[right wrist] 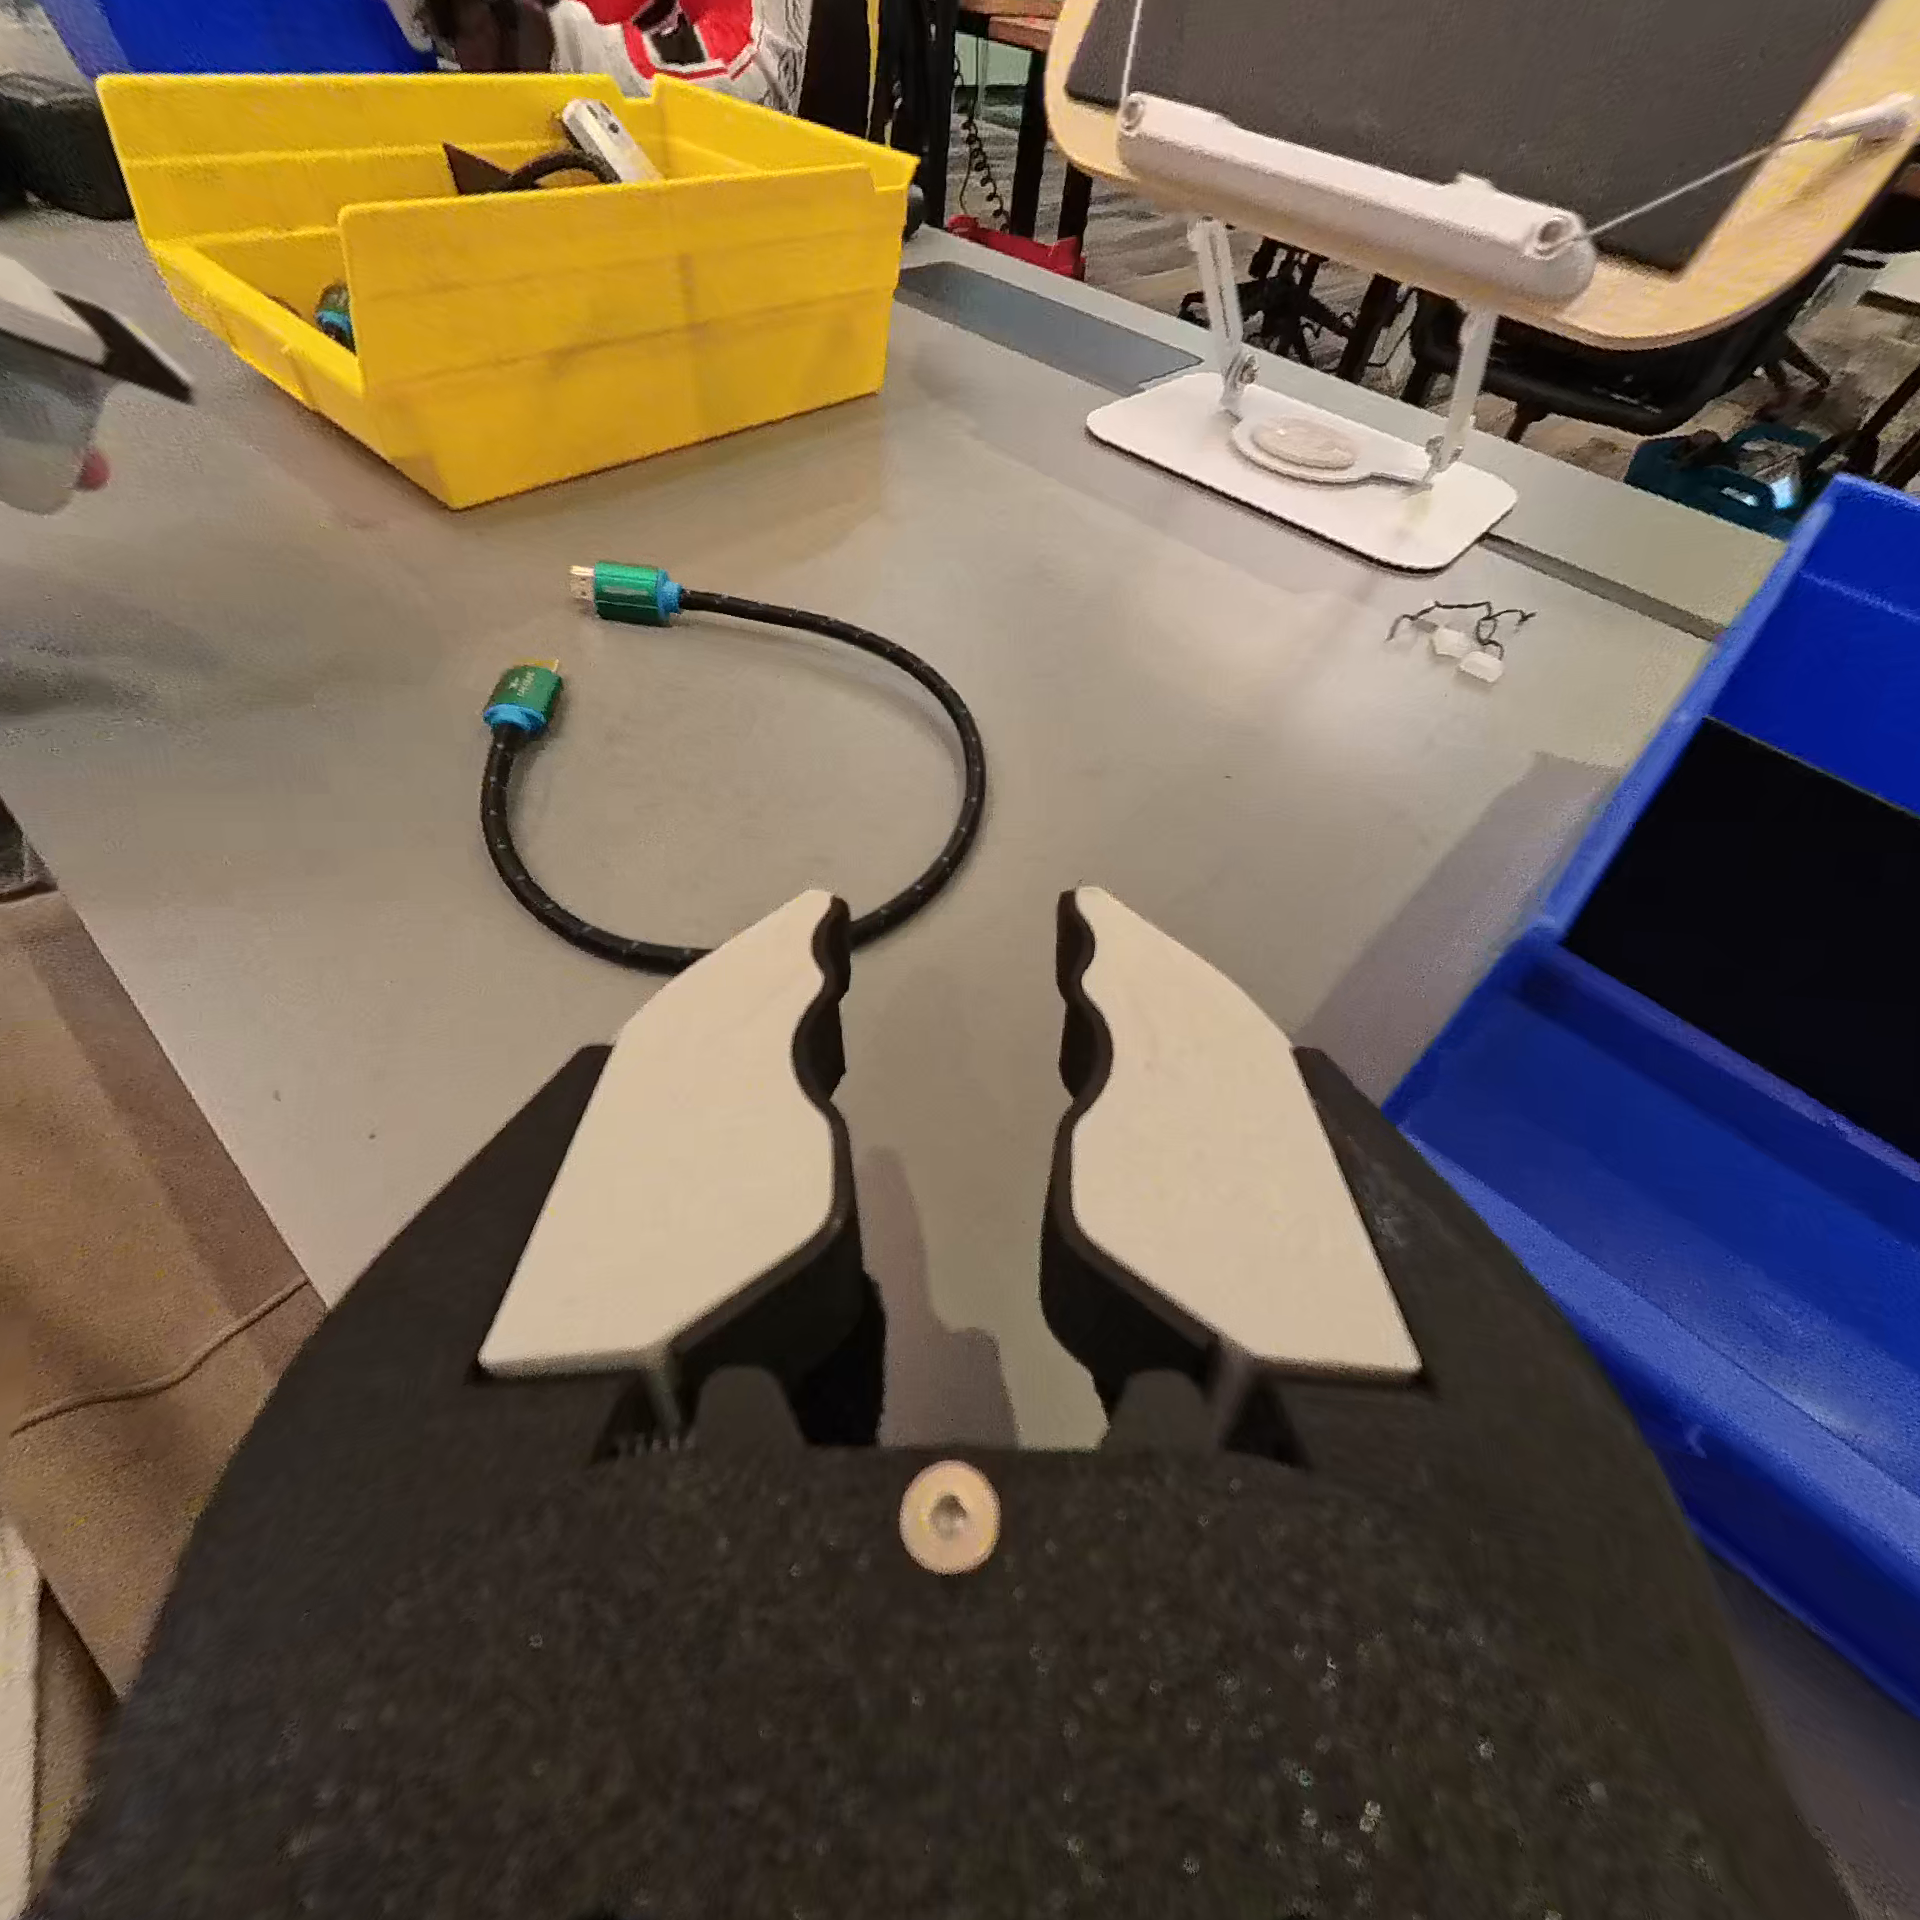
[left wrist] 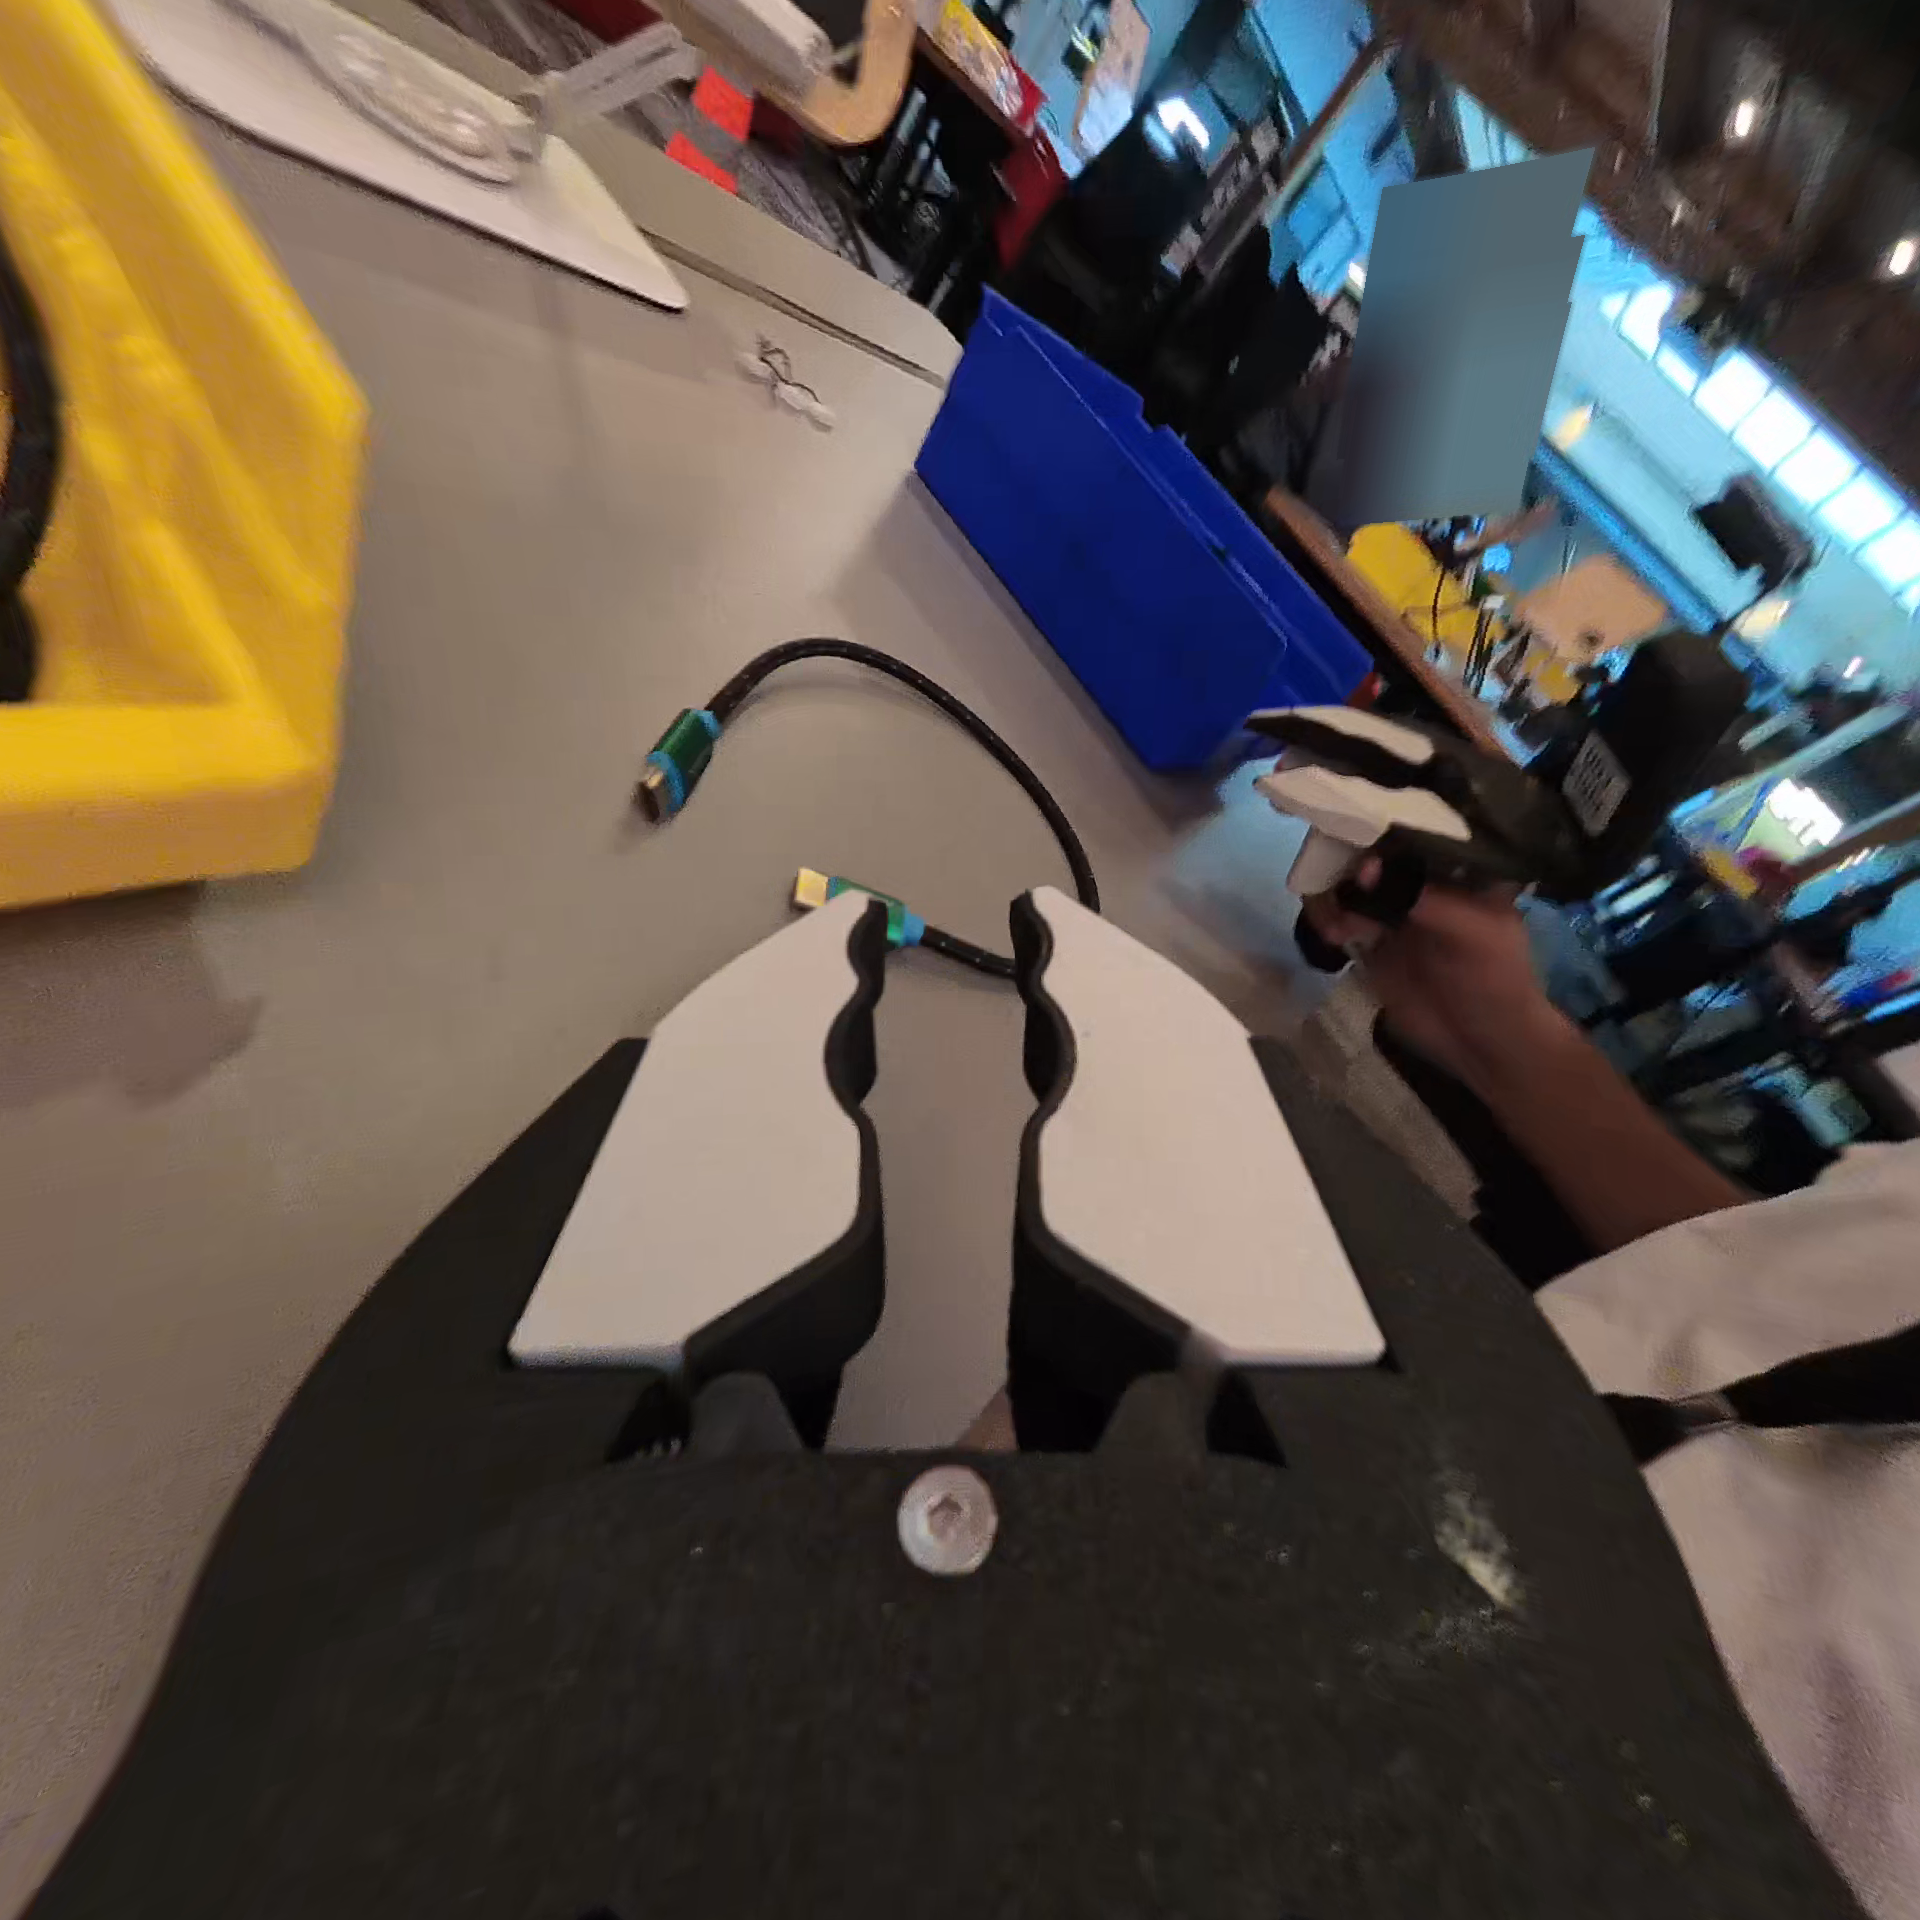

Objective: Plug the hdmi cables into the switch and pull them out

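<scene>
**Here, a looped cable lies between spread tongs**

The braided hdmi cable (right wrist: pixel 956 769) curls on the grey surface (right wrist: pixel 1195 727) — both green plugs aimed toward the yellow bin (right wrist: pixel 623 343). Left tongs (left wrist: pixel 940 914) and right tongs (right wrist: pixel 951 914) gape, empty.

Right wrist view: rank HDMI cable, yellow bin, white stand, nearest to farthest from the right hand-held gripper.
From the right hand-held gripper:
1. HDMI cable: loop lies just beyond the left fingertip, on the table.
2. Yellow bin: far left.
3. White stand: far right.
Bin and stand are nearly level; that order is too close to call.
</scene>
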`<state>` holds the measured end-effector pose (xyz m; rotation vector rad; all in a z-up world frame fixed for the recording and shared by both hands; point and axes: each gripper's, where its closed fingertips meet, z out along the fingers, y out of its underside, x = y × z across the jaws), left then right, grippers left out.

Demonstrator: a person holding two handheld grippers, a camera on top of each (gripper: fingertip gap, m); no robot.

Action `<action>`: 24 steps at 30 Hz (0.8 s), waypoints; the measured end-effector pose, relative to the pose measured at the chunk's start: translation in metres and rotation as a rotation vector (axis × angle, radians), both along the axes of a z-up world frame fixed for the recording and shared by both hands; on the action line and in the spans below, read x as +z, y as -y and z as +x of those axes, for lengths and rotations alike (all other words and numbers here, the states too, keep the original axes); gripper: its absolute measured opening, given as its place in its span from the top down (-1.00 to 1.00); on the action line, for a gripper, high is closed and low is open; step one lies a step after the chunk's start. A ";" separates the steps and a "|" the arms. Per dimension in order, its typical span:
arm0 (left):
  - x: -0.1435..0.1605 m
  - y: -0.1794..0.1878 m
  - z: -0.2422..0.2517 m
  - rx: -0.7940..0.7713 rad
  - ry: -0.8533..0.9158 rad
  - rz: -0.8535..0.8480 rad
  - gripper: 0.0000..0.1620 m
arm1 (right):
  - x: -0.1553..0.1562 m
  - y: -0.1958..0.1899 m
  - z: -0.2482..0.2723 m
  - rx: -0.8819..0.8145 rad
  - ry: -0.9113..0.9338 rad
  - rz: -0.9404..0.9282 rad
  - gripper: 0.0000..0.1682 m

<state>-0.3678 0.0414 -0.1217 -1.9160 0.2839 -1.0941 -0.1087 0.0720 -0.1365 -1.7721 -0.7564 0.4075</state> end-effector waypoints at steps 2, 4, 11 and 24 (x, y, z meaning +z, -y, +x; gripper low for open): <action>0.002 -0.005 -0.022 0.059 0.032 -0.006 0.71 | 0.000 -0.001 -0.005 0.015 -0.007 -0.001 0.56; 0.003 -0.013 -0.040 0.108 0.018 0.006 0.71 | 0.000 -0.005 -0.010 0.025 -0.015 -0.009 0.54; 0.004 -0.025 -0.053 0.188 -0.119 0.079 0.53 | -0.006 -0.014 -0.017 0.029 0.020 -0.021 0.53; 0.053 -0.208 -0.169 0.471 -0.554 -0.280 0.37 | -0.014 -0.011 -0.017 0.051 0.012 -0.068 0.49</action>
